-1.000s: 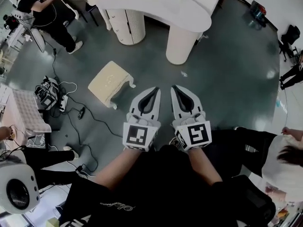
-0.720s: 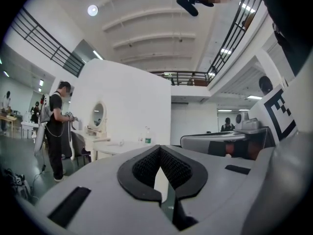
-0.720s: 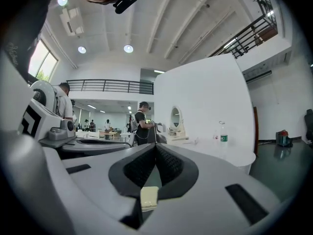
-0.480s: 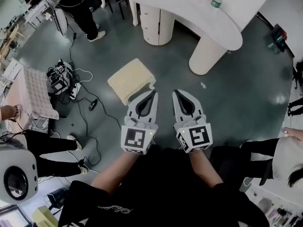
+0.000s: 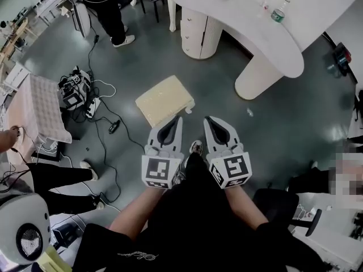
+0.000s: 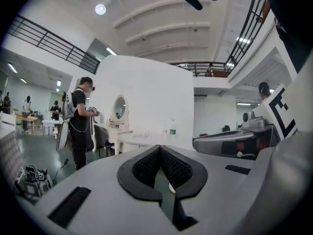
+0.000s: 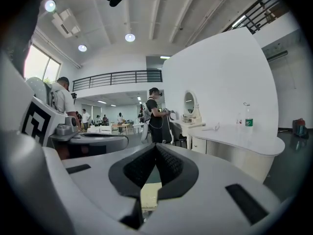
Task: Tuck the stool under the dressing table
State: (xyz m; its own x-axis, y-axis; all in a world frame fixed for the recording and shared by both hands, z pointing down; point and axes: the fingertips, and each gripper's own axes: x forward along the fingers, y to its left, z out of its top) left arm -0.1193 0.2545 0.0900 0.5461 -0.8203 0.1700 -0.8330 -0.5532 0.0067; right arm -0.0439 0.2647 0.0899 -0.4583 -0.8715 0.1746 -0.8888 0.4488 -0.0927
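my left claw [image 5: 176,120] and right claw [image 5: 209,120], both clenched on nothing, point at the cream stool [image 5: 165,100], which stands on open floor well short of the dressing table [image 5: 266,16]; not yet tucked, the whole push remains.

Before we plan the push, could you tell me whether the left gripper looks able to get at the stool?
Probably yes: the stool stands on open floor just ahead of the left gripper, nothing between them. Its jaws are shut, though.
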